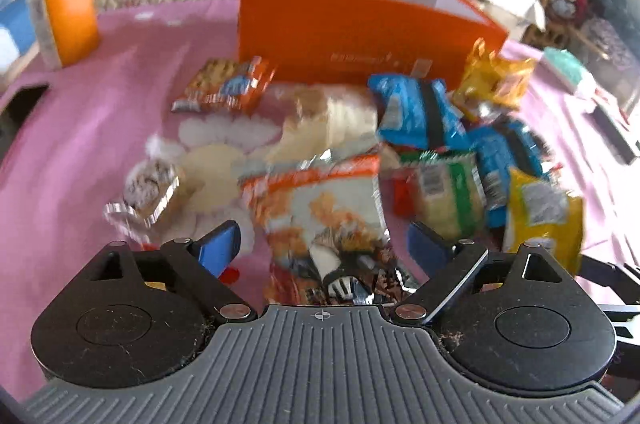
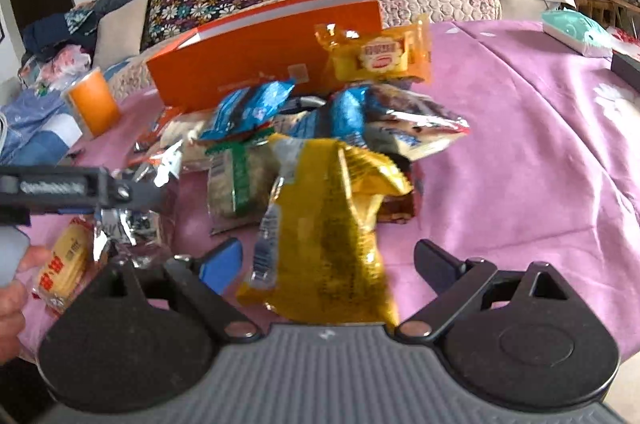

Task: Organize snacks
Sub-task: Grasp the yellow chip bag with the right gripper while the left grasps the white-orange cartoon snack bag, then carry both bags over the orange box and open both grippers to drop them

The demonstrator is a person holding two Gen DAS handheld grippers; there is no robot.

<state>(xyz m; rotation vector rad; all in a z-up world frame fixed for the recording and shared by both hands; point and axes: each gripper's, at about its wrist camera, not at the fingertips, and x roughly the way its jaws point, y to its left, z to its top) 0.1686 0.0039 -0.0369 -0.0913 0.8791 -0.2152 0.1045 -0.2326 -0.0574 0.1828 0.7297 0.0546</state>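
Little looks sorted: the snacks (image 2: 320,144) lie heaped on the table (image 2: 520,144) near the orange box (image 2: 248,52), its inside hidden. Left gripper (image 1: 324,244) and right gripper (image 2: 328,260) hover, jaws released, each straddling a packet.

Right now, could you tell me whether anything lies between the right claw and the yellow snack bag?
Nothing visible does. The yellow snack bag already lies between the open right claw fingers, on top of the pile.

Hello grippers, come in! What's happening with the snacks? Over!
Both grippers, left and right, open, nothing gripped. Snack packets piled before orange box. Nothing blocking.
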